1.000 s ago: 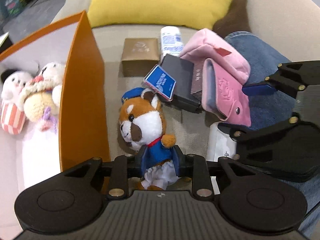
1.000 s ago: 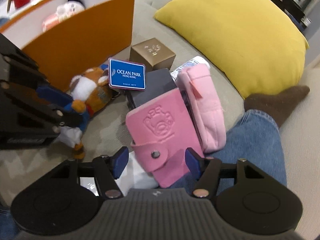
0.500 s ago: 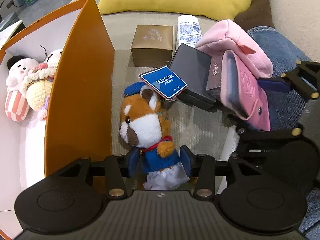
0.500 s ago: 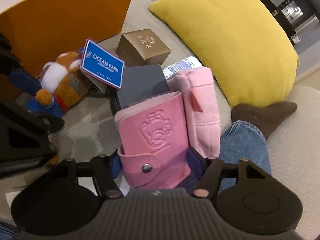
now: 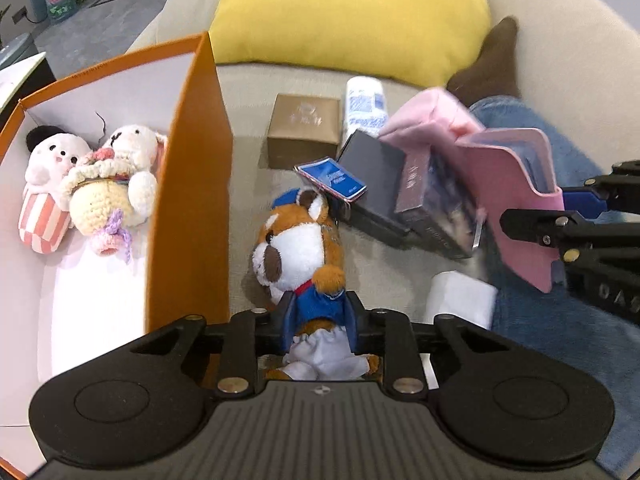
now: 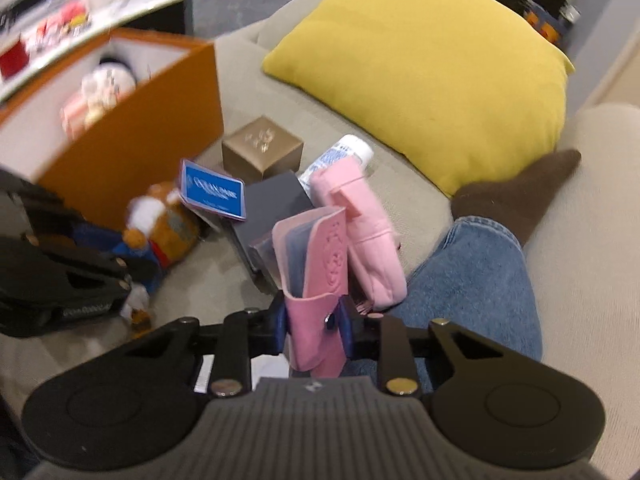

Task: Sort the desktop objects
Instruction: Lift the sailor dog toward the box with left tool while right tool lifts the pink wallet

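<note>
My left tongs (image 5: 319, 322) were closing, their pads pressed on the blue-clad body of the fox plush (image 5: 298, 248), which lay on the sofa (image 5: 248, 92) just beside the orange box (image 5: 192, 184). Three soft toys (image 5: 88, 184) lay inside that box. My right tongs (image 6: 313, 326) were closing on the pink card wallet (image 6: 316, 280), gripped at its snap end and standing tilted clear of the cushion. Near it lay a pink pouch (image 6: 360, 224), a dark box (image 6: 276, 204), a gold box (image 6: 262, 148) and a white tube (image 6: 340, 156). A blue tag (image 6: 212, 190) stuck up from the plush. A yellow pillow (image 6: 432, 64) lay behind.
</note>
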`<state>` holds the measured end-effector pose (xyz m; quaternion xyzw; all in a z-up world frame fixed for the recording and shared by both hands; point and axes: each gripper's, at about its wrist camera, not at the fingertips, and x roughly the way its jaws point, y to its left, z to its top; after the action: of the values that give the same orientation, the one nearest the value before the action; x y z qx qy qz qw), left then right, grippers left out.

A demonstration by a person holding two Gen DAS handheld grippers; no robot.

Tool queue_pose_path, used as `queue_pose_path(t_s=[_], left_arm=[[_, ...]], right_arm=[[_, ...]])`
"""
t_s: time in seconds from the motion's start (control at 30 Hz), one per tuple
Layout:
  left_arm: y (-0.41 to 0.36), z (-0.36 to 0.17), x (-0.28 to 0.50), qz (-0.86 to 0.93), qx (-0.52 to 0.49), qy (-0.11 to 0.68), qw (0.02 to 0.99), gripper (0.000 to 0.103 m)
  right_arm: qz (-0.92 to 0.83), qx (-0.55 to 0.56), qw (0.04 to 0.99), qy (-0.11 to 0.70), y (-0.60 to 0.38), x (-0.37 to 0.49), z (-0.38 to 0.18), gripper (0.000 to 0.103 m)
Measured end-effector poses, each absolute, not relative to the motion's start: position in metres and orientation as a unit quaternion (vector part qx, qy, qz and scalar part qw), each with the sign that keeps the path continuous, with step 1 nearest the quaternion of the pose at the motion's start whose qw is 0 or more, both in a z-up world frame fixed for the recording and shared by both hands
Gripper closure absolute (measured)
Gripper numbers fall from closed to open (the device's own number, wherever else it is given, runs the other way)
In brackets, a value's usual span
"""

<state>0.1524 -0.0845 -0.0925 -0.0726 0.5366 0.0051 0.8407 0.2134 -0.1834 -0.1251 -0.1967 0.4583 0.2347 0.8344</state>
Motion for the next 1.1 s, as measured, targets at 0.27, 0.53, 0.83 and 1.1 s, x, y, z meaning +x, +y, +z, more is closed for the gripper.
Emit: queue_pose_path(t_s=[0.27,0.53,0.83,1.1], left_arm=[[-0.073,-0.051,0.123,-0.037,-0.090,0.481,0.871,0.078],[-0.038,0.005,0.085,-0.068,-0.108,0.410,0.903,0.081],[0.026,0.040,0.082,-0.046,-0.116,0.352,0.928,0.103],[0.065,0.016,0.078,-0.058,-0.108,0.396,0.910,0.103]], right_arm=[[0.234,-0.113,0.835,0.485,-0.188,0.204,-0.095,0.080],[0.254,-0.103,0.844,0.462,-0.167,0.179,-0.057,0.080],[0.307,-0.070,0.850,0.422,-0.109,0.179,-0.024,0.080],[0.309,-0.092,0.834,0.448,-0.069,0.196,-0.053,0.080]])
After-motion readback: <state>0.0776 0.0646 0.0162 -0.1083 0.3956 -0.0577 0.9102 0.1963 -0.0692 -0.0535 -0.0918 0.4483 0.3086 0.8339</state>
